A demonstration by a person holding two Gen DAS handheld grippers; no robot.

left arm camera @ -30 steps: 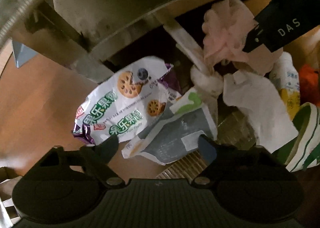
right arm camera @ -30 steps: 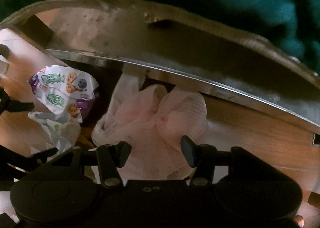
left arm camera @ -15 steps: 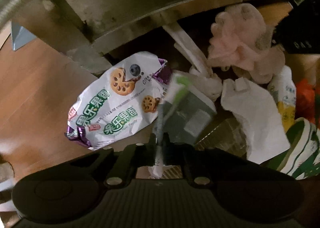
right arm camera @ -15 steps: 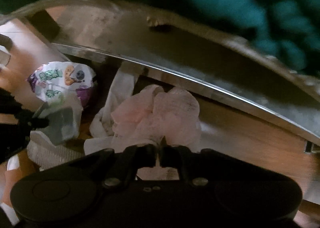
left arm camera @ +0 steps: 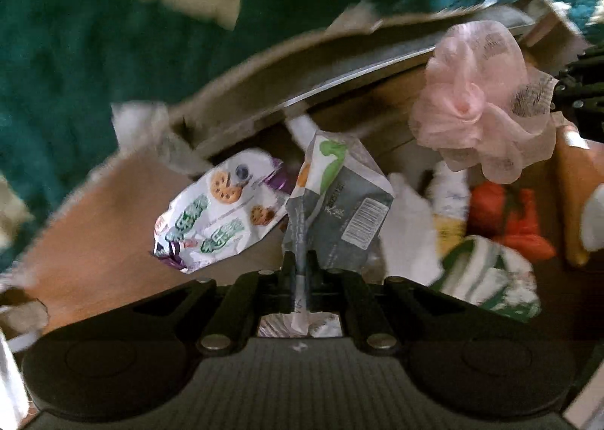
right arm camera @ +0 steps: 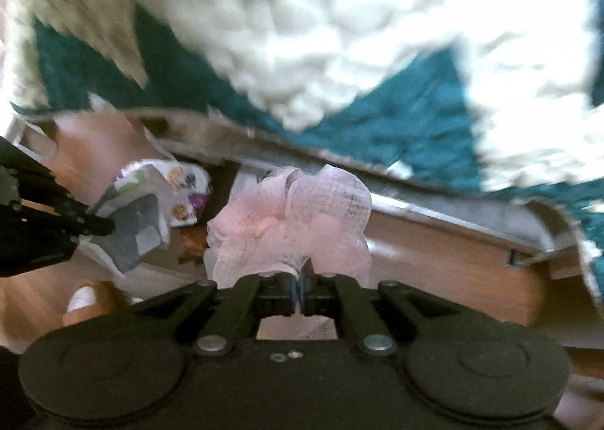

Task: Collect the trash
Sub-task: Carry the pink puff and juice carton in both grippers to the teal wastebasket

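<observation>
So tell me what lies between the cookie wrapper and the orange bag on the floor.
In the left wrist view: between the cookie wrapper and orange bag lie white tissue and a small bottle.

The teal and white rug [right arm camera: 339, 52] was smeared with blur in both views. The pink net [right arm camera: 302, 218] hid the floor behind it. The orange thing [left arm camera: 517, 218] was too blurry to name. The striped green and white thing [left arm camera: 490, 279] was blurred too.
</observation>
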